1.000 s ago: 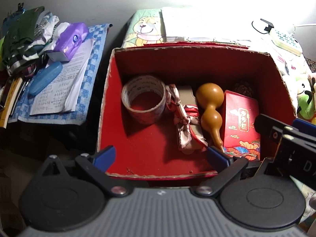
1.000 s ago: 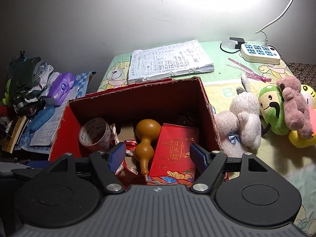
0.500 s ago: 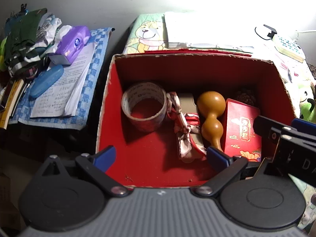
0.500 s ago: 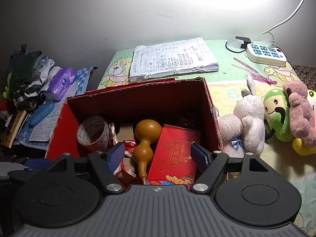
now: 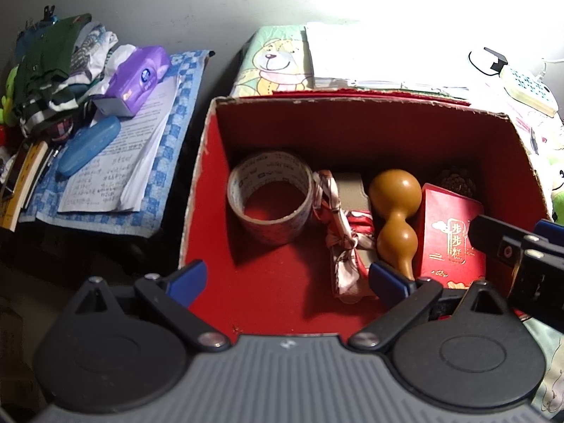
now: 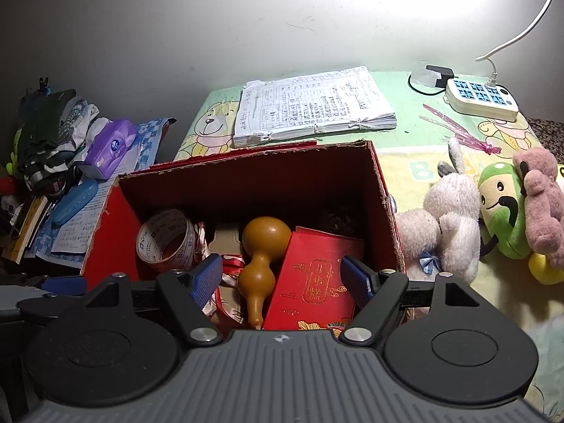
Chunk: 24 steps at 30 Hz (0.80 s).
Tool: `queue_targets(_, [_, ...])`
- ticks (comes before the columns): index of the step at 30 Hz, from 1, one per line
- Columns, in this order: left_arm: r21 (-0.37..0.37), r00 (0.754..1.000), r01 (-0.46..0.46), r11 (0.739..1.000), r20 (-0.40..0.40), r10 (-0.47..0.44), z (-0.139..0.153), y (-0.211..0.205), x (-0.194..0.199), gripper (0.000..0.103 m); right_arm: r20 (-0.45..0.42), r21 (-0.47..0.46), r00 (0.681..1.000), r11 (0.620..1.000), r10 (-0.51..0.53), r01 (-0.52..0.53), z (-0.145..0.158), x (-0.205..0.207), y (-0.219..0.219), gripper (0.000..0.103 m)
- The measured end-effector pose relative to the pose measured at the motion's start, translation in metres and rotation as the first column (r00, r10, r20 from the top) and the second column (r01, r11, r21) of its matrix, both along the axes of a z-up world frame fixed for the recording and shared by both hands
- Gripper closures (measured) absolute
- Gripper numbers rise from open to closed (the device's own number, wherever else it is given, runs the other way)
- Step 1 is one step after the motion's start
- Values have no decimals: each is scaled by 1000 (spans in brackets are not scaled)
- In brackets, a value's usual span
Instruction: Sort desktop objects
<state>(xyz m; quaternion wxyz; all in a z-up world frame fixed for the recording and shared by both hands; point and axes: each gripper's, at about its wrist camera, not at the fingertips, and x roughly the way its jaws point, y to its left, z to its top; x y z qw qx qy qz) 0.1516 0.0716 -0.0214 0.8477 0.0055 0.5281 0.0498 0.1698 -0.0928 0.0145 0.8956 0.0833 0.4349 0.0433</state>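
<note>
A red cardboard box (image 5: pixel 201 190) (image 6: pixel 384 190) stands open on the desk. Inside lie a tape roll (image 5: pixel 269 197) (image 6: pixel 165 238), a patterned ribbon bundle (image 5: pixel 343 243), a brown gourd (image 5: pixel 396 218) (image 6: pixel 261 257), a red envelope (image 5: pixel 451 236) (image 6: pixel 317 282) and a pine cone (image 5: pixel 456 179). My left gripper (image 5: pixel 285 278) is open and empty above the box's near edge. My right gripper (image 6: pixel 282 276) is open and empty above the gourd and envelope; it also shows at the right in the left wrist view (image 5: pixel 518 250).
A stack of handwritten papers (image 6: pixel 313 105) lies behind the box. A power strip (image 6: pixel 481 98) sits far right. Plush toys (image 6: pixel 444 222) lie right of the box. At left are a purple tissue pack (image 5: pixel 139 77), a blue case (image 5: pixel 88 144), papers and clothes.
Both grippers have pulled back and risen slightly; the box and its contents appear a little farther away. Both stay open and empty. Nothing in the box moved.
</note>
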Motion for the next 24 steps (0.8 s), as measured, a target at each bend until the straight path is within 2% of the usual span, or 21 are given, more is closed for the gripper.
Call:
queue_targets(13, [49,1000,7,999,27,-8,-10,-2,9,5,-2,-11,1000,1000,-2,2,-6,8,1,27])
queue_targets(20, [37,1000,10,999,29,-11,-12,1,12,5,-1,-19,1000,1000,18,-18,-8,13,6,27])
queue_targets(24, [2,999,2,1000,32,-2,-14,5,14,4,-6,-13,1000,1000,23,-23,-10,15,6,27])
